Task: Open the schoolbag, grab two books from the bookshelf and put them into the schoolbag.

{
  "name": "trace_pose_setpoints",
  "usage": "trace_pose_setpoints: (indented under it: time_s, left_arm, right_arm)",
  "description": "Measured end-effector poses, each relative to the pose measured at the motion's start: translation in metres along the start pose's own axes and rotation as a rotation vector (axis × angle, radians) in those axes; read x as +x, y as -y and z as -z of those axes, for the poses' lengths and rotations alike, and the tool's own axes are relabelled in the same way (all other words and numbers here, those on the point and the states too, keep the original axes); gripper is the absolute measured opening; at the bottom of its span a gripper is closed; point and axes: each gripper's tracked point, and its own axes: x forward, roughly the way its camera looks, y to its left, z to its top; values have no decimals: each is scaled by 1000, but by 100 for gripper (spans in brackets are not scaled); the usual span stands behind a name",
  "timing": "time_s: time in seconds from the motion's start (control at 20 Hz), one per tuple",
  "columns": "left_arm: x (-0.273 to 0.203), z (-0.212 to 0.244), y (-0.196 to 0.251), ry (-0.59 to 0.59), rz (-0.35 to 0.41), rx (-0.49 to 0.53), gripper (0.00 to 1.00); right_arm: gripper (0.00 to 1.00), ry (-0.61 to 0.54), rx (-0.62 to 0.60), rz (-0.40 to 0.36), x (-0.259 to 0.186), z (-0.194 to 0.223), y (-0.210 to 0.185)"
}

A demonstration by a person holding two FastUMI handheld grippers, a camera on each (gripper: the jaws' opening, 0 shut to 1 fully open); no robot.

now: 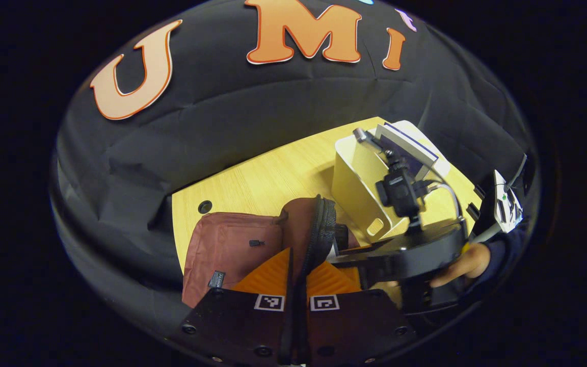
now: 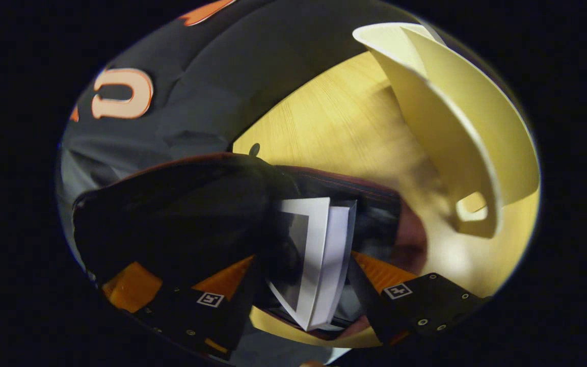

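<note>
Left gripper view: our left gripper (image 1: 296,285) pinches the maroon fabric schoolbag's (image 1: 232,244) zipper rim | right gripper (image 2: 301,290) grasps 1 white-edged book (image 2: 319,260) | sewn tag (image 1: 216,279) unreadable.

Both views low over the table (image 1: 252,183), close on the schoolbag (image 1: 232,244) (shared, alongside the bookshelf (image 2: 456,117)).

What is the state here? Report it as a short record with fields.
bag: maroon fabric schoolbag lying on the pale wooden table, flap raised
left gripper: shut on the bag's black zip edge
right gripper: shut on a white-edged book, at the bag's mouth
shelf: cream box bookshelf, beside the bag
shelf contents: one purple-edged book leaning inside
</note>
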Motion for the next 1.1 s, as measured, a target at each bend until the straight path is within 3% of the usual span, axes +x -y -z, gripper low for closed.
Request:
trace_pose_setpoints:
  time_s: [0.65, 0.8, 1.1]
  left_arm:
    - [10, 11, 17, -12, -19, -66, 5]
    - [12, 13, 20, -16, -23, -79, 4]
    - [14, 17, 25, -26, -48, -124, 5]
  right_arm:
    - [98, 68, -433, 199, -168, -78, 63]
    - [98, 49, -458, 185, -200, -92, 60]
    - [98, 64, -488, 270, -236, -142, 84]
